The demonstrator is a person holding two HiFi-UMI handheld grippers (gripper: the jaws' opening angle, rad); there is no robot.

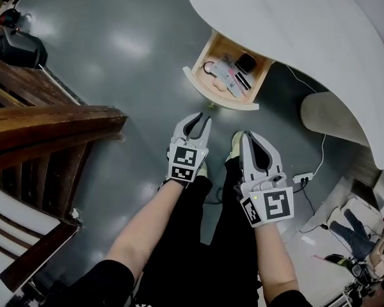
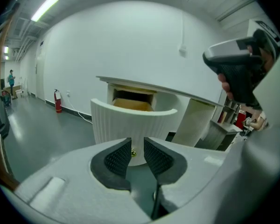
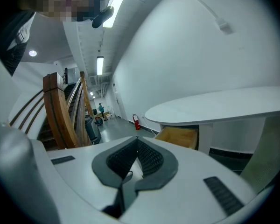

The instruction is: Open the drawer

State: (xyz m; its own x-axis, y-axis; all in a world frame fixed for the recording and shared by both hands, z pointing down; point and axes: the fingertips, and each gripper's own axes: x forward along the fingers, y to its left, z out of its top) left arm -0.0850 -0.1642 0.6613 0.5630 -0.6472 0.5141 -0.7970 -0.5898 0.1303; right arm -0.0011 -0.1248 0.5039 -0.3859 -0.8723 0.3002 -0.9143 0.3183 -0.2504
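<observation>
The wooden drawer (image 1: 225, 75) stands pulled out from under the white curved table (image 1: 307, 31), with several small items inside. Its ribbed white front (image 2: 130, 122) faces me, and its small brass knob (image 2: 134, 153) shows through the gap between my left gripper's pads. My left gripper (image 1: 201, 119) hovers just short of the drawer front (image 1: 219, 99), its jaws a narrow gap apart and pressing on nothing. My right gripper (image 1: 249, 137) is beside it, a little nearer to me, shut and empty. In the right gripper view the jaws (image 3: 136, 143) meet, with the drawer's wooden side (image 3: 179, 136) beyond.
A dark wooden stair rail (image 1: 51, 126) fills the left side. A ribbed table pedestal (image 1: 326, 117) stands right of the drawer, with a power strip (image 1: 303, 178) and cable on the grey floor. A black bag (image 1: 16, 47) sits far left. A red fire extinguisher (image 2: 58, 101) stands by the wall.
</observation>
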